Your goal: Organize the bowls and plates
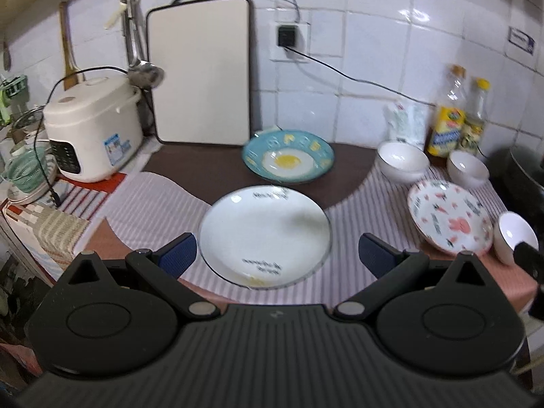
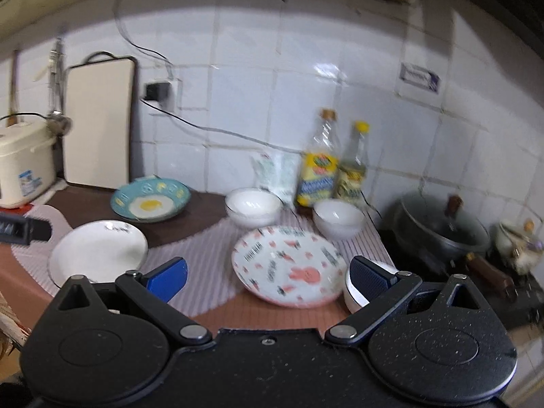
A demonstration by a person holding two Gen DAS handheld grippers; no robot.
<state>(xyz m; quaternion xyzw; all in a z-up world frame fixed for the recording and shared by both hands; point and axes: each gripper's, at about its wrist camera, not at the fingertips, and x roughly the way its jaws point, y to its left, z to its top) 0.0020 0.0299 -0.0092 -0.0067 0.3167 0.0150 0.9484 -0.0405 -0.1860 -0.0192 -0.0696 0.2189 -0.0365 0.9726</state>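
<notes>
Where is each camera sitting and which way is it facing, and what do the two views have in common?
Left wrist: sits on the left claw, facing the tiled wall over the white plate; its open blue fingers show, and the right claw's tip at the right edge.
Right wrist: sits on the right claw, facing the wall over the pink rabbit plate, with the pot at right; its open fingers show, and the left claw's tip at the left edge.
Shared: all three plates, the egg plate included, the bowls, both bottles and the cutting board.
</notes>
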